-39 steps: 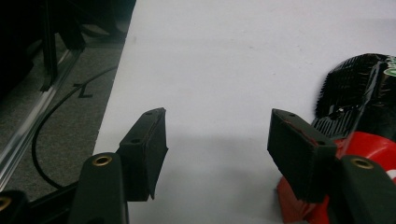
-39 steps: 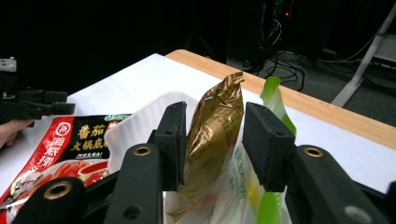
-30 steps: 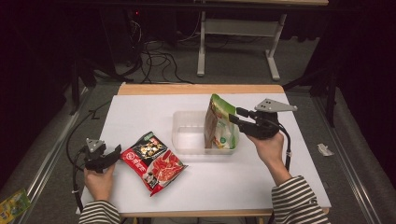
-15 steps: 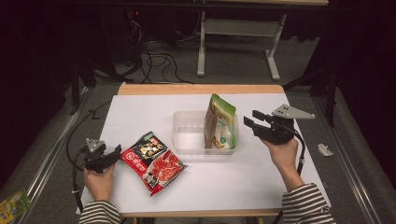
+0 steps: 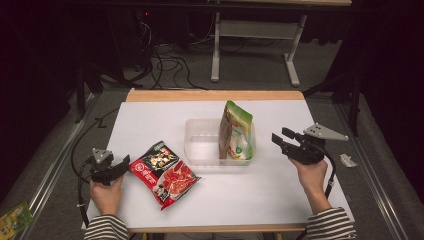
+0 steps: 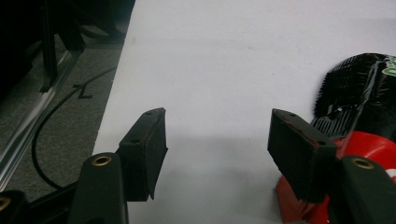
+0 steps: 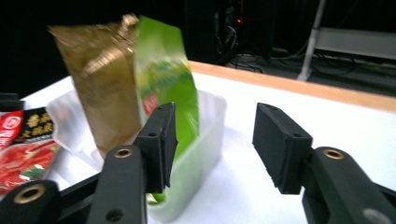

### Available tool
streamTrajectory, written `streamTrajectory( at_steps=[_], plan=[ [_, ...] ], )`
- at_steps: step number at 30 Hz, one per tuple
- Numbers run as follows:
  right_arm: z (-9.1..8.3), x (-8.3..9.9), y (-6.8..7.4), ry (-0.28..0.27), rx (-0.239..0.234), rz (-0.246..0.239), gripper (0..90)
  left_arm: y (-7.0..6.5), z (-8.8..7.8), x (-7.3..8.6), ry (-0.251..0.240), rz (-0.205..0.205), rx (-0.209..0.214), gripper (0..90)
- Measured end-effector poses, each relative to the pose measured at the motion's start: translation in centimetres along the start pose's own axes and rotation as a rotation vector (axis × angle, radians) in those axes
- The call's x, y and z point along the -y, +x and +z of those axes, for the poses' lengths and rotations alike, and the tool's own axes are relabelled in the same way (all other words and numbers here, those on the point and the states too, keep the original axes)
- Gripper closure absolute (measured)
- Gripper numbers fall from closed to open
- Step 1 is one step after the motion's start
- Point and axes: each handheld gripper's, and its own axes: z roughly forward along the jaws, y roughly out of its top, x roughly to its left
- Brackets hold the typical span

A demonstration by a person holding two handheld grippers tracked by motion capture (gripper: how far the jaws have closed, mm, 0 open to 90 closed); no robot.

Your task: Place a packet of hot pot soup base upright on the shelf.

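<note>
A green packet (image 5: 236, 131) stands upright at the right end of a clear plastic tub (image 5: 200, 150) in the middle of the white table (image 5: 280, 200). My right gripper (image 5: 279, 137) hovers to the right of the tub, apart from it. Its jaws have just been opening, and nothing is between them. The right gripper view looks past my right gripper (image 7: 215, 135) at the green packet (image 7: 163, 79) in the tub (image 7: 205, 140). A red and black packet (image 5: 165, 172) lies flat at front left. My left gripper (image 5: 122, 162) rests open at its left edge; in the left gripper view the packet (image 6: 364, 93) lies beside the right jaw of my left gripper (image 6: 217, 135).
The table's far edge is bare wood (image 5: 215, 95). Cables (image 5: 165, 55) and a white frame (image 5: 250, 30) lie on the floor behind it. A paper scrap (image 5: 347, 160) sits on the floor at right, and a small packet (image 5: 12, 220) at bottom left.
My right gripper has let go of the green packet, which stays standing in the tub, and has moved right and slightly down. The left gripper has not moved.
</note>
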Motion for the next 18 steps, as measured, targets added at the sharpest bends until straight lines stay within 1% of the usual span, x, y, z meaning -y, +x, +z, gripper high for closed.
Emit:
streamTrajectory(
  at_steps=[1,2,3,6,8,11,12,13,14,15,18],
  plan=[
    [0.0,0.3,-0.1,0.010,0.007,0.005,46.7,0.0,0.0,0.0,0.001,0.000,0.000,37.9],
    [0.0,0.8,-0.3,0.021,0.012,-0.006,46.2,0.0,0.0,0.0,0.001,0.001,0.000,37.9],
    [0.1,1.1,-0.4,0.029,0.016,-0.004,45.7,0.0,0.0,0.0,0.002,0.001,0.000,37.9],
    [0.0,2.3,-0.7,0.039,0.038,-0.018,44.5,0.0,0.0,0.0,-0.002,-0.001,0.000,37.6],
    [-0.1,3.1,-1.0,0.039,0.046,-0.003,44.1,0.0,0.1,0.0,0.006,0.000,0.004,37.6],
    [-0.2,4.3,-1.7,0.043,0.058,0.023,43.3,0.4,0.1,-0.1,0.005,-0.034,0.021,37.5],
    [-0.2,4.7,-1.9,0.047,0.063,0.027,43.3,0.4,0.1,-0.1,0.005,-0.039,0.021,37.5],
    [-0.2,5.1,-2.0,0.057,0.065,0.039,43.3,0.4,0.1,-0.1,0.003,-0.037,0.019,37.5],
    [-0.2,5.5,-2.2,0.057,0.067,0.040,43.5,0.4,0.0,-0.1,0.005,-0.027,0.017,37.6],
    [-0.1,5.8,-2.3,0.063,0.072,0.045,43.7,0.3,0.0,-0.1,-0.003,-0.023,0.015,37.8],
    [0.1,6.9,-2.8,0.078,0.081,0.060,44.2,0.4,-0.1,0.0,-0.018,-0.030,0.025,38.1]
  ],
)
